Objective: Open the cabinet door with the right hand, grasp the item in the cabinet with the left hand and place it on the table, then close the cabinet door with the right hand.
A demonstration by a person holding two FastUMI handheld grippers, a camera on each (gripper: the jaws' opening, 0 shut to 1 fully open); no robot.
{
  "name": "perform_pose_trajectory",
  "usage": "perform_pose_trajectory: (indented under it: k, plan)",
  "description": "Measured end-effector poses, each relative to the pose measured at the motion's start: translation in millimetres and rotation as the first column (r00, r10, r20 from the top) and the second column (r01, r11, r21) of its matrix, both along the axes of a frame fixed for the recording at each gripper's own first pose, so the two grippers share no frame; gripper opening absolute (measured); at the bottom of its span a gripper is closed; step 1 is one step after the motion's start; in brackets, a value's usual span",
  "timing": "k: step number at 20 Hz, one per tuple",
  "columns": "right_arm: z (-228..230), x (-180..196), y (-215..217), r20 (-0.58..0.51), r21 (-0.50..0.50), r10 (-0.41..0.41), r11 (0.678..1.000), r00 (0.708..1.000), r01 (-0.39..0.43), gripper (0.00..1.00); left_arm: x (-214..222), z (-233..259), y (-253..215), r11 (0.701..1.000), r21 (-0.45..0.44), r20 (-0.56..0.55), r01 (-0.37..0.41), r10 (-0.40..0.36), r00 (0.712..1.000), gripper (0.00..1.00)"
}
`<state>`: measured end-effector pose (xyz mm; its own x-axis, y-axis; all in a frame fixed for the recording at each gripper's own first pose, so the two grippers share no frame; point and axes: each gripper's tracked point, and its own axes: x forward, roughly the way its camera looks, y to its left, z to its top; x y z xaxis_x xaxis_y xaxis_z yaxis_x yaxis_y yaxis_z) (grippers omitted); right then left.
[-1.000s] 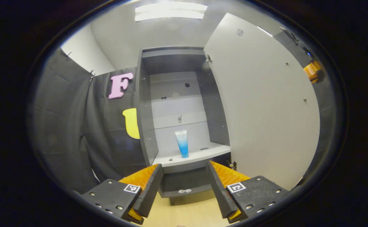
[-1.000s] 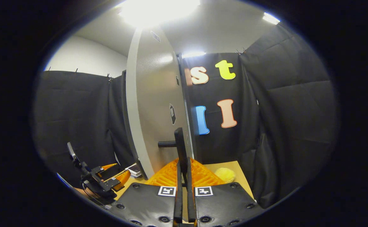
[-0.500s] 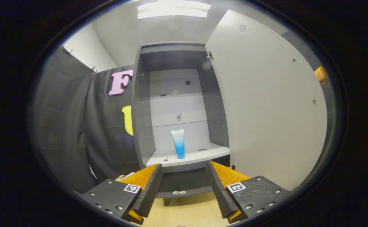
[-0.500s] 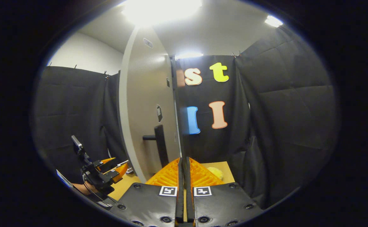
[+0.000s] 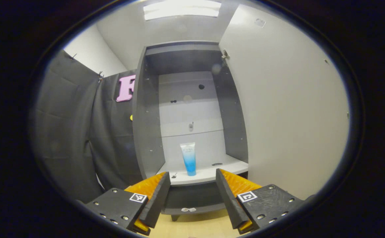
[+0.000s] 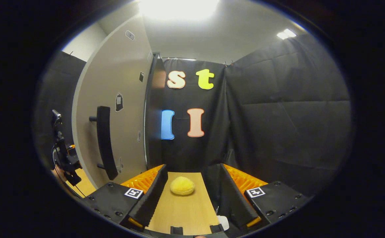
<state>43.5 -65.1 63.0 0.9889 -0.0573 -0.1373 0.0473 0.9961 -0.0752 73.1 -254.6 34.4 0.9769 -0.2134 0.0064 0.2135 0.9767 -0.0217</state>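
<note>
**Cabinet open, tube on the shelf, both grippers empty**

Landmark: the cabinet (image 5: 186,109), a tall grey box standing on the wooden table (image 5: 195,224).

Left gripper view:
- Cabinet door (image 5: 291,109) swung wide, hinged on the cabinet's right side, its pale inner face turned toward the camera.
- Blue-and-white tube (image 5: 189,158) stands upright, cap down, on the cabinet's white shelf (image 5: 212,172), near the shelf's middle and close to its front edge.
- A small dark object lies on the shelf to the left of the tube; too small to identify. A round dark spot sits on the shelf to the tube's right.
- Left gripper (image 5: 192,180) is in front of the cabinet, just short of the shelf's front edge, fingers spread wide and holding nothing. The tube shows between and beyond the fingertips, not touched.
- Below the shelf, a darker lower compartment with something small and pale on its floor; cannot tell what it is.

Right gripper view:
- Right gripper (image 6: 194,175) is out to the side of the cabinet, off the door, fingers set wide apart with nothing between them.
- Door's outer face (image 6: 120,115) appears to the left, its black vertical handle (image 6: 105,142) well apart from the fingers.
- A yellow rounded object (image 6: 182,185) lies on the table beside the cabinet, framed between the fingers but farther off, untouched.
- The left gripper (image 6: 63,155) is at the far left, beyond the door's edge.
</note>
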Motion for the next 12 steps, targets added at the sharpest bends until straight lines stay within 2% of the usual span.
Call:
perform_pose_trajectory:
  k: [1, 3, 7, 12]
  plan:
    - [-6.0, 4.7, -4.3, -0.011, 0.009, -0.009, 1.000, 1.000, 0.010, 0.93, 10.8, 0.3, 0.8, 1.000, -0.003, -0.009, 0.000, 0.000, 1.000, 0.84]
    - [-15.4, 10.9, -11.4, -0.035, 0.021, -0.037, 0.999, 0.999, 0.037, 1.00, 32.9, 2.7, 3.8, 1.000, -0.013, -0.019, -0.002, 0.002, 1.000, 0.84]
    - [-20.0, 21.2, -11.8, -0.055, 0.042, -0.087, 0.995, 0.995, 0.090, 0.98, 75.5, 2.5, 1.1, 1.000, -0.008, -0.018, 0.004, -0.005, 1.000, 0.84]
    - [-22.1, 33.5, -4.6, -0.066, 0.036, -0.143, 0.989, 0.988, 0.145, 0.98, 122.4, -9.4, -10.0, 0.998, -0.030, -0.051, 0.059, -0.060, 0.997, 0.84]
